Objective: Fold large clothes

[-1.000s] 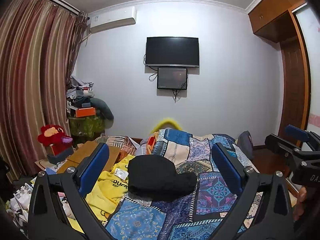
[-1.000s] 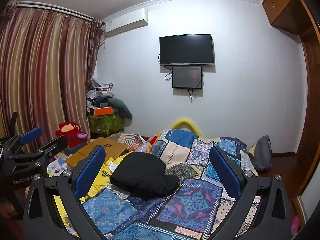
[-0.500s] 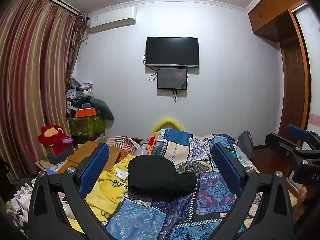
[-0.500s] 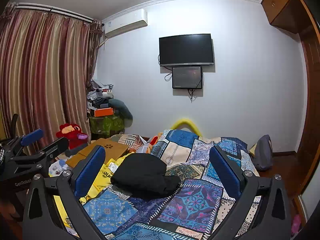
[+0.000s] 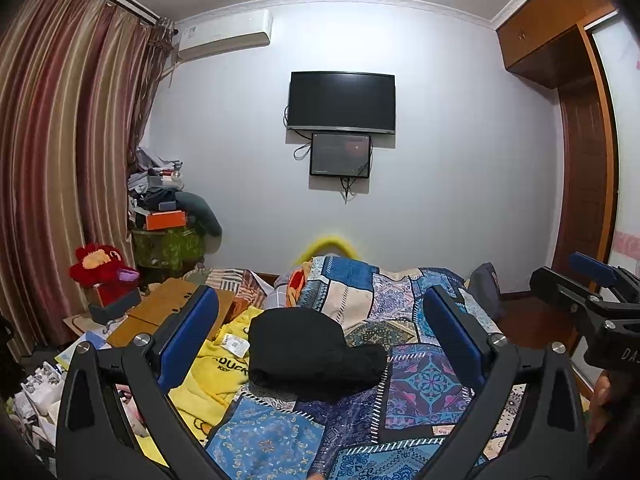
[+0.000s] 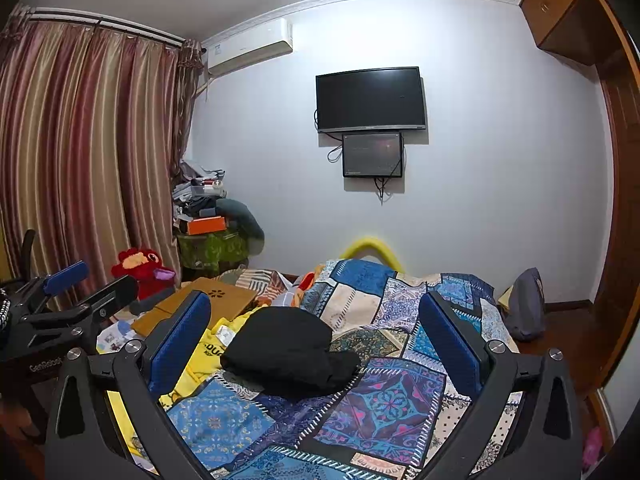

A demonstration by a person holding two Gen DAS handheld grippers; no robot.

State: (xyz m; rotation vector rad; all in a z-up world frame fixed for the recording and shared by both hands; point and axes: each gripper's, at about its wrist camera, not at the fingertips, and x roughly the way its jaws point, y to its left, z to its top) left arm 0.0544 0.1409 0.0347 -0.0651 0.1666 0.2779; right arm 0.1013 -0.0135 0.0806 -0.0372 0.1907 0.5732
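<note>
Both our grippers, left [image 5: 320, 336] and right [image 6: 316, 332], hang spread and empty above the black garment [image 5: 310, 352]; a one-layer pinch could unravel it.

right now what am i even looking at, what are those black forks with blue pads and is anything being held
Those are two hand-held grippers, one in each of a person's hands, each carrying a fisheye camera looking along its fingers. The left-wrist view shows the left gripper open and empty, and the right-wrist view shows the right gripper the same. Ahead lies a bed under a patchwork quilt. On it rest a folded black garment and a yellow garment beside it. Neither garment is being held.
</note>
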